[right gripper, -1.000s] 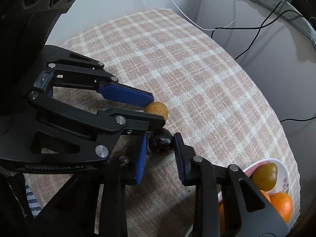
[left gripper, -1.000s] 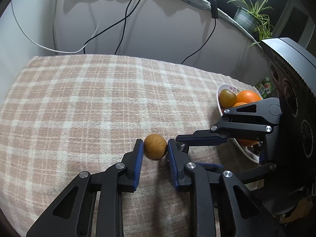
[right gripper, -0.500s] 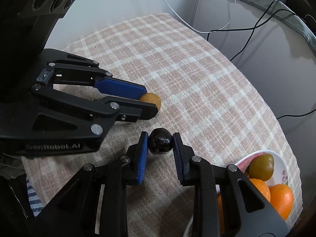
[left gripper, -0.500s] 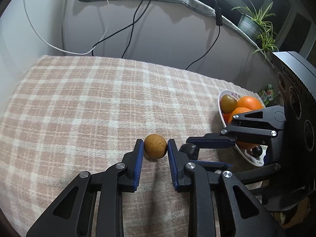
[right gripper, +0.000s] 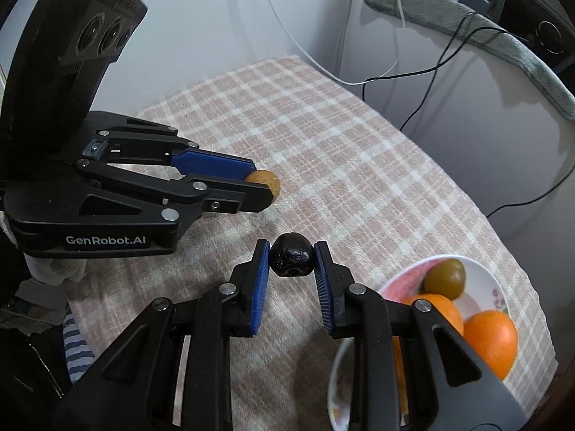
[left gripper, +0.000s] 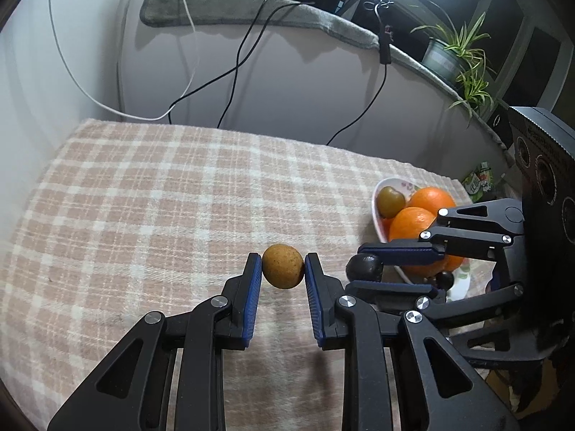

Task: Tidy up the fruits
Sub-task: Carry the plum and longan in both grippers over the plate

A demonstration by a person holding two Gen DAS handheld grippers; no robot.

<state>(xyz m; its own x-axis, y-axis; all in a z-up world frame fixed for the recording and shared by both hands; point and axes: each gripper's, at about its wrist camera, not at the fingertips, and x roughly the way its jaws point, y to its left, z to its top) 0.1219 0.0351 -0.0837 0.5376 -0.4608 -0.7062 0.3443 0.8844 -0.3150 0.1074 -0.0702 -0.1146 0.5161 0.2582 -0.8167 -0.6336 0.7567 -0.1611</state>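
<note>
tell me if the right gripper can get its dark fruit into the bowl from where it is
Probably yes. The right gripper is shut on the dark fruit, and the bowl lies just beside it with open cloth between; the oranges leave little room.

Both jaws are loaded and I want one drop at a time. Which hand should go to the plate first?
Right, probably. The right gripper, shut on the dark fruit, sits nearer the plate, which lies just below and beside it. The left gripper, holding the brown fruit, would have to cross past the right one.
</note>
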